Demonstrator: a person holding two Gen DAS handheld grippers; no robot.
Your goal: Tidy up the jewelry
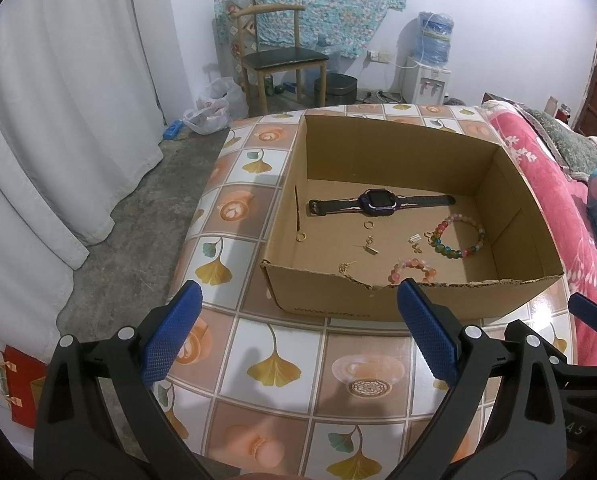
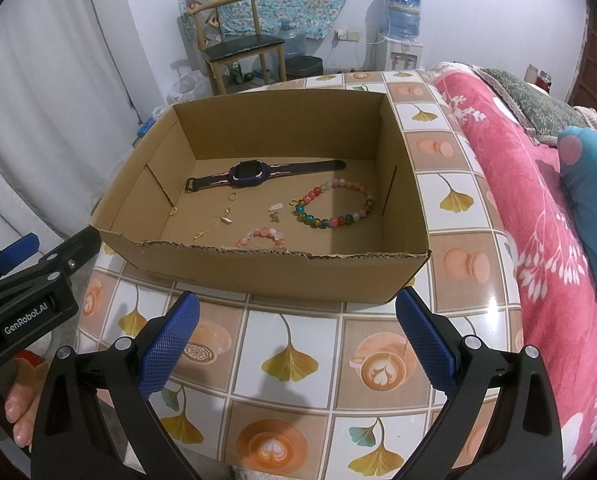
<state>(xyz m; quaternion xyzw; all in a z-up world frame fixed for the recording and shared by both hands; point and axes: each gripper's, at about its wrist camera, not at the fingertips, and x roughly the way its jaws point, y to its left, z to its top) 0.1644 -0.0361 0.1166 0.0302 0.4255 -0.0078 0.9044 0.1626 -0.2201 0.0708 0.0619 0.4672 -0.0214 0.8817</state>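
Observation:
An open cardboard box (image 1: pixel 338 292) (image 2: pixel 282 276) stands on the tiled table. Inside lie a dark watch (image 1: pixel 378 201) (image 2: pixel 254 174), a multicoloured bead bracelet (image 1: pixel 460 238) (image 2: pixel 338 204), a pink bead bracelet (image 1: pixel 412 270) (image 2: pixel 260 237) against the near wall, and several small gold earrings and rings (image 1: pixel 368 245) (image 2: pixel 226 216). My left gripper (image 1: pixel 298 334) is open and empty, hovering before the box's near wall. My right gripper (image 2: pixel 296 338) is open and empty, also just before the box. The left gripper also shows at the left edge of the right wrist view (image 2: pixel 34 280).
The table (image 1: pixel 278 368) (image 2: pixel 290 364) has a tile-pattern cloth. A bed with a pink blanket (image 1: pixel 558 200) (image 2: pixel 538 220) runs along the right. A chair (image 1: pixel 282 56), plastic bags, a water dispenser (image 1: pixel 428 76) and a white curtain (image 1: pixel 58 120) stand beyond.

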